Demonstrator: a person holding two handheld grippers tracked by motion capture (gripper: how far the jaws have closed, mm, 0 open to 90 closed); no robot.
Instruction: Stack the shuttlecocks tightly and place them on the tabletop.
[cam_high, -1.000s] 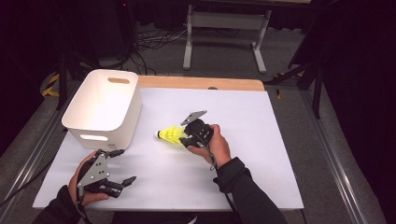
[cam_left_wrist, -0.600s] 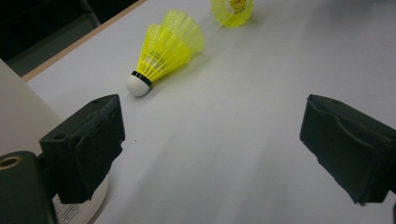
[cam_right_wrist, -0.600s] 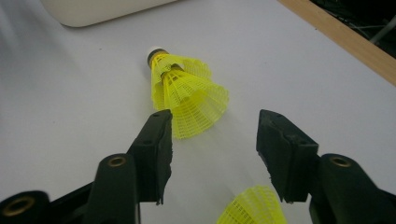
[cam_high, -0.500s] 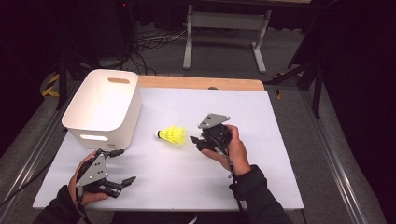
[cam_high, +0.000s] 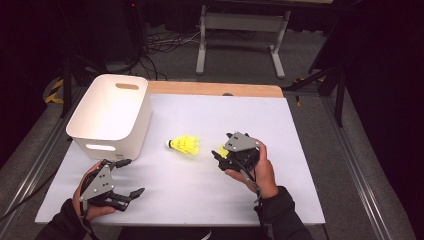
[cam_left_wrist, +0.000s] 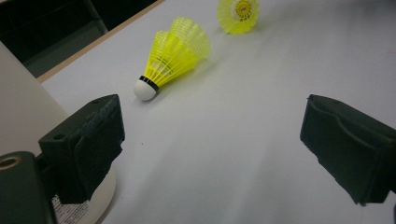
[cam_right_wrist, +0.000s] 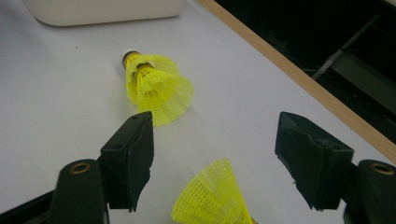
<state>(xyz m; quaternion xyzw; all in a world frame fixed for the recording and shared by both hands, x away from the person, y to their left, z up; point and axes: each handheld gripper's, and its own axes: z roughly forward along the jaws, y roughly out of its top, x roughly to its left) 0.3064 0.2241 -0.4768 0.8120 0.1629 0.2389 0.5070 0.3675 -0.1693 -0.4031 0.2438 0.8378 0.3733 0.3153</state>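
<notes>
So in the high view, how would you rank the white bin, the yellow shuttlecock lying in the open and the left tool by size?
1. White bin, by far the largest.
2. Left tool, though it sits nearer the camera.
3. Yellow shuttlecock, smallest.

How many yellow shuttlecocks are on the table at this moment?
2. One shuttlecock lies on its side mid-table, right of the white bin. The second shuttlecock lies between the open jaws of the right gripper, untouched. The bin's floor is partly hidden.
</notes>
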